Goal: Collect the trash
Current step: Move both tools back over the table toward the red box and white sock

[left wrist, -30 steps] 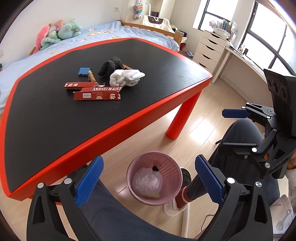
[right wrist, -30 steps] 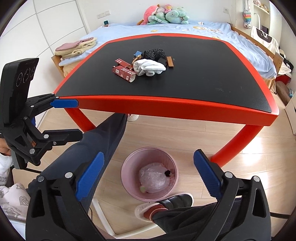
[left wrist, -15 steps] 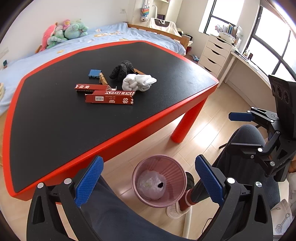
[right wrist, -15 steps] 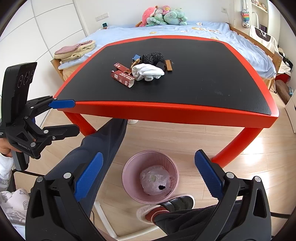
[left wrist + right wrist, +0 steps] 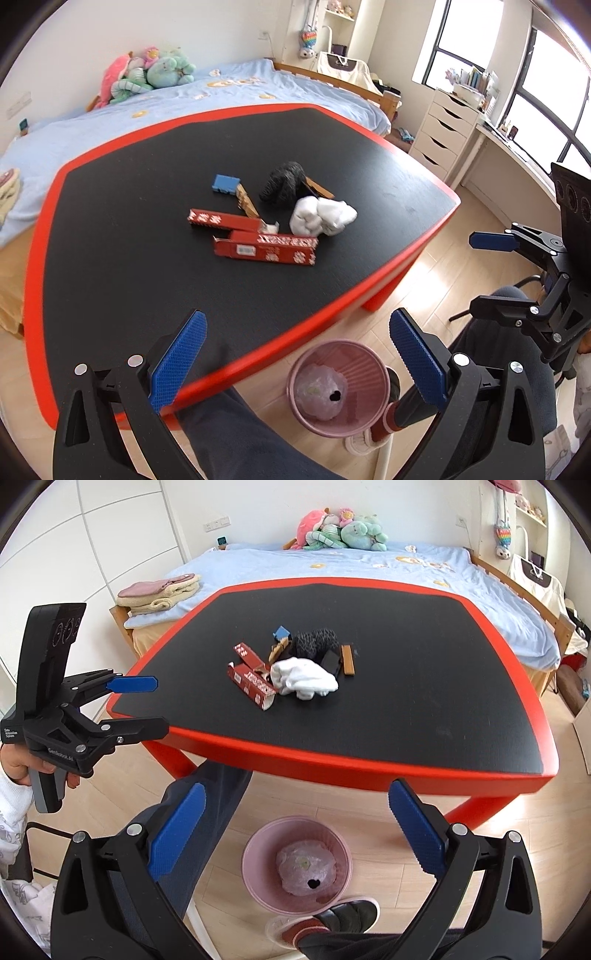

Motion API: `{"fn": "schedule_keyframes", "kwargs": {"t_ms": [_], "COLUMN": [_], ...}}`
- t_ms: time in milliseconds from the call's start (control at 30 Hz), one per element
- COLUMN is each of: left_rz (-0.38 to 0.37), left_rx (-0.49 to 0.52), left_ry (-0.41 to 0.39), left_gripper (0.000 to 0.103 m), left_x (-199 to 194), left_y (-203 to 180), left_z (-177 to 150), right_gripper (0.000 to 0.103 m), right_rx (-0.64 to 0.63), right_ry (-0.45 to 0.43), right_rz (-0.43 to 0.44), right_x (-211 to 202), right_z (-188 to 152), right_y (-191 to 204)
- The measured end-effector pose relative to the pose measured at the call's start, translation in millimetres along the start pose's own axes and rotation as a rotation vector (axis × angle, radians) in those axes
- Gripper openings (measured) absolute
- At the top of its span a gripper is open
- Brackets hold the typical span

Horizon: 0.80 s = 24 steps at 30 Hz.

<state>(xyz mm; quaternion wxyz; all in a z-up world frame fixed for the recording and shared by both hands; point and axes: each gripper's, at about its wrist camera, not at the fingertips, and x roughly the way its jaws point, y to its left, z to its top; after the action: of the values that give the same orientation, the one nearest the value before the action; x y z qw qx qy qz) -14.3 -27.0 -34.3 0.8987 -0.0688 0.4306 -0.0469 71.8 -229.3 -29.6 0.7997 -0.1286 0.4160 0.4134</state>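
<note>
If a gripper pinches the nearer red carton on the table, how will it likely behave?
The nearer red carton looks like thin cardboard with an open end, so it is probably light and may crush under a hard squeeze. Lying flat and long, it would likely slide or pivot rather than roll.

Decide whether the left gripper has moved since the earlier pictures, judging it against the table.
Yes. The left gripper has risen and advanced toward the table: its left finger now overlaps the tabletop, and the pink bin sits lower.
</note>
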Motion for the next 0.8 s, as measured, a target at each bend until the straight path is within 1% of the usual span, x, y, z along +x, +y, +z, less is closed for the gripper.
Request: {"fn": "schedule_keyframes", "kwargs": {"t_ms": [133, 367, 633, 733, 800], "left_rz": [0.010, 0.014, -0.002, 0.002, 0.001], "left_rx": [-0.003, 0.014, 0.031, 0.033, 0.035], "left_ry": [-0.009, 0.011, 0.054, 0.059, 0.062], "left_gripper": [0.095, 0.095, 0.095, 0.095, 0.095], "left_x": [4, 22, 50, 59, 65], "left_y": [13, 22, 21, 21, 21], "left_z": [14, 30, 34, 34, 34], "right_gripper": [0.098, 0.098, 0.098, 0.098, 0.096], "right_rx": [-0.021, -0.044, -0.059, -0.060, -0.062], "right_ry": [-0.009, -0.004, 0.013, 0.021, 0.029], "right_rz": [0.001, 0.000, 0.006, 0.021, 0.036], "right_x": [5, 24, 56, 69, 78], "right_z": [16, 42, 66, 73, 75], "right_y": [-2, -8, -17, -22, -24]}}
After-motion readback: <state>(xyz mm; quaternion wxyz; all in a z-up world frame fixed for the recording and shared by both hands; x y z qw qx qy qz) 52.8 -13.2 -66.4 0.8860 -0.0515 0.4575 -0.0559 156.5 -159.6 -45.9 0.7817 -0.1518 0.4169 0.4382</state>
